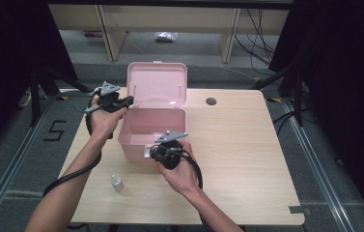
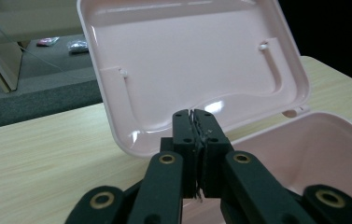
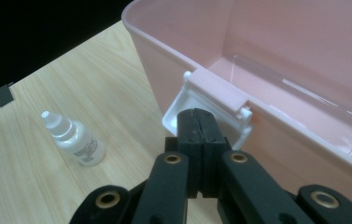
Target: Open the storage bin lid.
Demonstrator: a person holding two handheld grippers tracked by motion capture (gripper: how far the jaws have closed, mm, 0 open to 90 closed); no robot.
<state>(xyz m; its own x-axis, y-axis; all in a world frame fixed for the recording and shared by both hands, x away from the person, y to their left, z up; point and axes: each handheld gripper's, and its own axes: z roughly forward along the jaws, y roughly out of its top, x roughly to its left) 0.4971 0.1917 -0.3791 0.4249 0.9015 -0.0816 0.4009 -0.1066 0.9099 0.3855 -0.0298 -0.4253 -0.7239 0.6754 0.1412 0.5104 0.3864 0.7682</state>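
Nearest, at 7 o'clock on the table [image 1: 247,159], a small dropper bottle [image 1: 116,182] stands alone; the right gripper [image 1: 147,152], jaws closed and empty, rests its tips at the white latch [image 3: 197,109] on the pink box [image 1: 143,126] front wall. Farther, at 10 o'clock, left gripper [image 1: 130,100], jaws together on nothing, sits just beside the upright lid [image 1: 156,82].
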